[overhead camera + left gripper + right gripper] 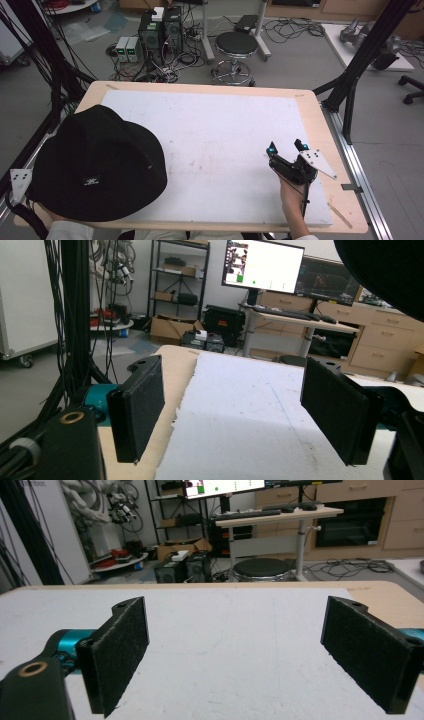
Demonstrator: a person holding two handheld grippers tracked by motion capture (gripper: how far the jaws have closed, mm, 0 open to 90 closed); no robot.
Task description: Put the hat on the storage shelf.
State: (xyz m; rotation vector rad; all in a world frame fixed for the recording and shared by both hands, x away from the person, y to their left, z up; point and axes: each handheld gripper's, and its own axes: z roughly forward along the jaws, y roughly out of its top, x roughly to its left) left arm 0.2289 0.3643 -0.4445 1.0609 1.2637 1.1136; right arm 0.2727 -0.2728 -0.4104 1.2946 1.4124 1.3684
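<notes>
Black hat [95,162] fills near-left; right gripper [287,149] sits well apart to its right, jaws wide, empty. Left gripper [235,415] likewise wide, empty, closer to hat.

Right gripper [286,147]: black body, teal collars behind the jaws, grey three-cornered plate with dark dots, black cable trailing. Jaw pads black, felt-like (screw holes at the tips). Left gripper [235,412]: same black pads, brass-ringed hole. Person wears black bucket hat [97,162] with small white emblem, white sleeves.
</notes>
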